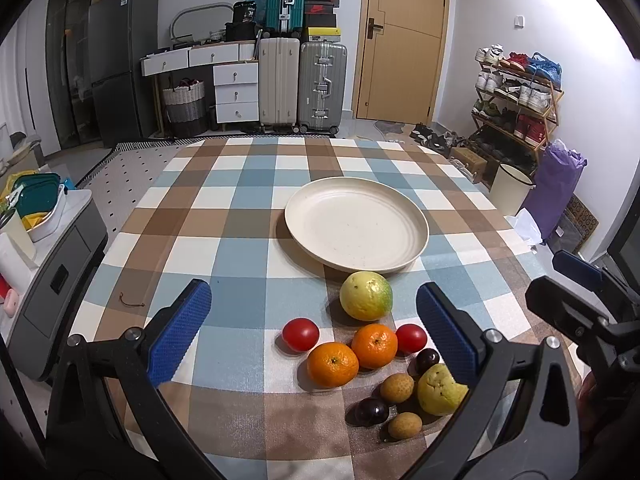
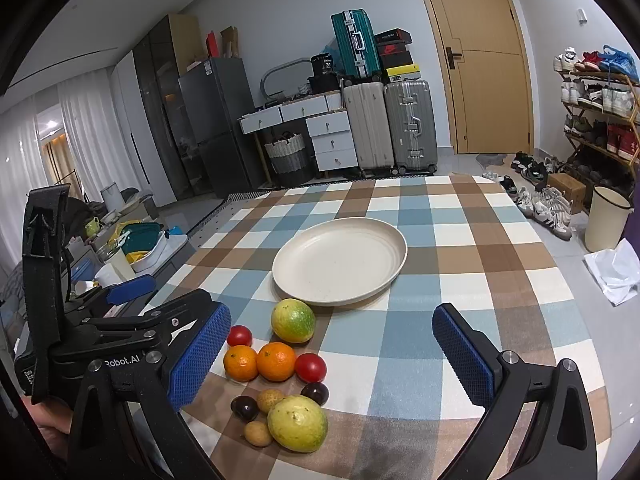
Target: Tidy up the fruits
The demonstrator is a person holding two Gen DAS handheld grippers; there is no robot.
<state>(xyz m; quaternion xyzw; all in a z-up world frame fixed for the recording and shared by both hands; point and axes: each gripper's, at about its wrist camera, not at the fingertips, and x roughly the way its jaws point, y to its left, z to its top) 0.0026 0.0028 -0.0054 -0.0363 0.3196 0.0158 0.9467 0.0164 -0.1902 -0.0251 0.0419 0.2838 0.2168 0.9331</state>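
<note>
A cream plate sits empty in the middle of the checked tablecloth. In front of it lies a cluster of fruit: a yellow-green guava by the plate rim, two oranges, two red tomatoes, two dark plums, two brown longans and a second guava. My left gripper is open above the fruit cluster. My right gripper is open, to the right of the fruit.
The table's far edge faces suitcases and a door. A side cabinet with containers stands off the left edge. A shoe rack, bin and purple bag lie to the right.
</note>
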